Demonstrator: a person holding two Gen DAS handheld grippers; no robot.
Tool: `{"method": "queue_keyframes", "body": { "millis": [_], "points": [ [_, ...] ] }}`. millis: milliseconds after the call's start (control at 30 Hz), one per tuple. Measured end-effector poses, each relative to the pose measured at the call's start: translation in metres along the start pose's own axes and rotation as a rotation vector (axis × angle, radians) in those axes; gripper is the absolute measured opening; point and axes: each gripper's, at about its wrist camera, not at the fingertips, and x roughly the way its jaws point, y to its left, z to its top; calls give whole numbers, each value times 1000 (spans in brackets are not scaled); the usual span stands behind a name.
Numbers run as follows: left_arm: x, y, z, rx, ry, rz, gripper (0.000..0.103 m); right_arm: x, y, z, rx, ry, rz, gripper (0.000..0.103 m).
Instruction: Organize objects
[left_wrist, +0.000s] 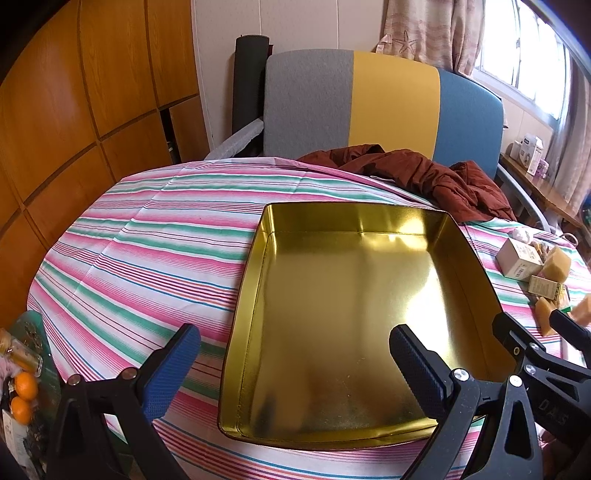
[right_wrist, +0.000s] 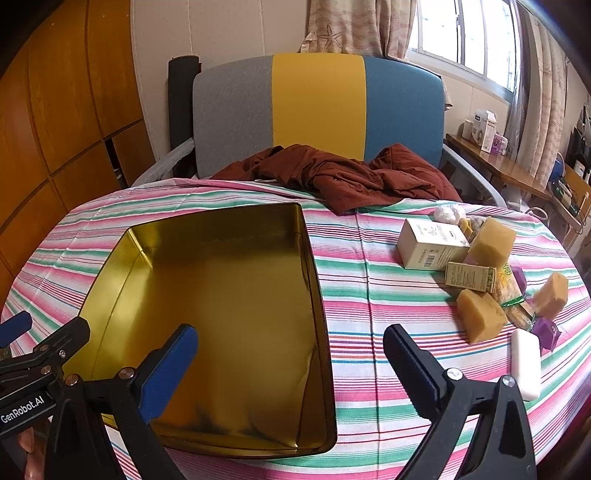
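Note:
An empty gold tin (left_wrist: 332, 288) (right_wrist: 240, 280) lies on the striped tablecloth (right_wrist: 369, 295). My left gripper (left_wrist: 295, 367) hovers open over the tin's near left rim, nothing between its blue pads. My right gripper (right_wrist: 291, 369) is open too, straddling the tin's right wall. To the right lies a loose pile: a white box (right_wrist: 430, 245), a small green-printed box (right_wrist: 469, 277), three yellow soap blocks (right_wrist: 480, 314), a white soap bar (right_wrist: 526, 363), a snack packet (right_wrist: 511, 295) and purple pieces (right_wrist: 546, 332). In the left wrist view the pile (left_wrist: 528, 266) shows at the right edge.
A maroon jacket (right_wrist: 332, 177) is heaped at the table's far edge against a grey, yellow and blue chair back (right_wrist: 317, 107). Oranges (left_wrist: 24, 386) and clutter sit low on the left. A wooden wardrobe (left_wrist: 74, 110) stands left, and a side shelf (right_wrist: 495, 158) by the window.

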Motion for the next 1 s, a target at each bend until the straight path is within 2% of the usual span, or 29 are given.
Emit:
{"method": "queue_keyframes", "body": {
  "millis": [300, 667, 867, 1000],
  "points": [
    [0, -6, -2, 14, 6, -2, 103, -4, -3, -1, 5, 0, 16, 100],
    [-4, -23, -5, 34, 10, -65, 103, -15, -23, -3, 30, -28, 11, 97],
    [-12, -63, -12, 151, 15, -94, 103, -24, -60, -9, 88, -39, -49, 96],
    [-22, -94, -19, 221, -27, -104, 103, -31, -98, -19, 147, -44, -119, 90]
  ]
}}
